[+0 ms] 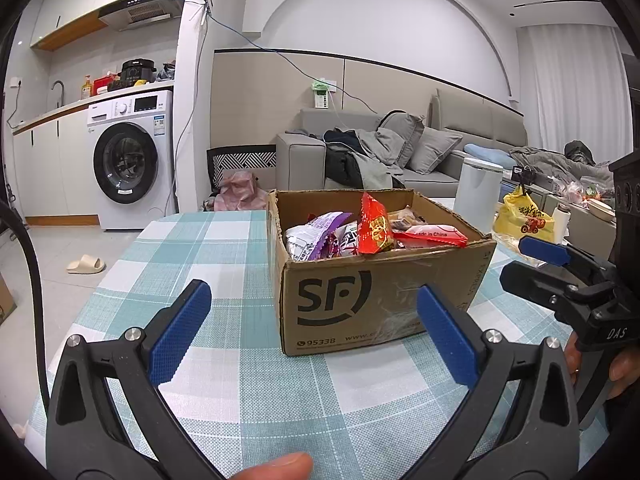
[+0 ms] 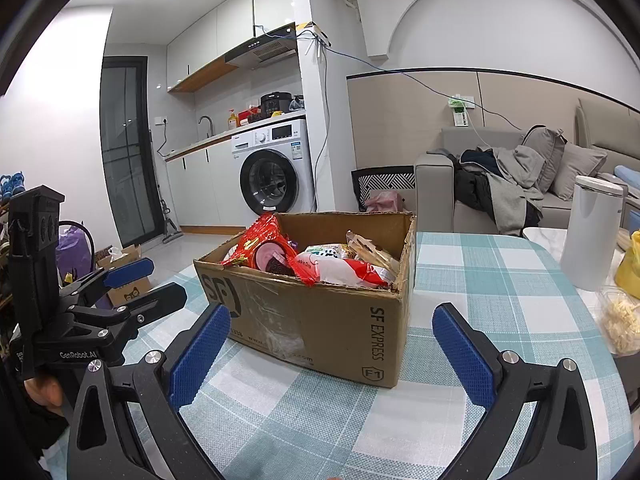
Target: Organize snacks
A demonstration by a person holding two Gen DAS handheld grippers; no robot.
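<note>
Cardboard box [image 1: 372, 276] of snack packets [image 1: 374, 230] sits mid-table on the checked cloth [image 1: 224, 248] as we hold left gripper [image 1: 312, 328] and right gripper [image 2: 332, 356] spread and empty before it; picking a packet likely comes next.
</note>
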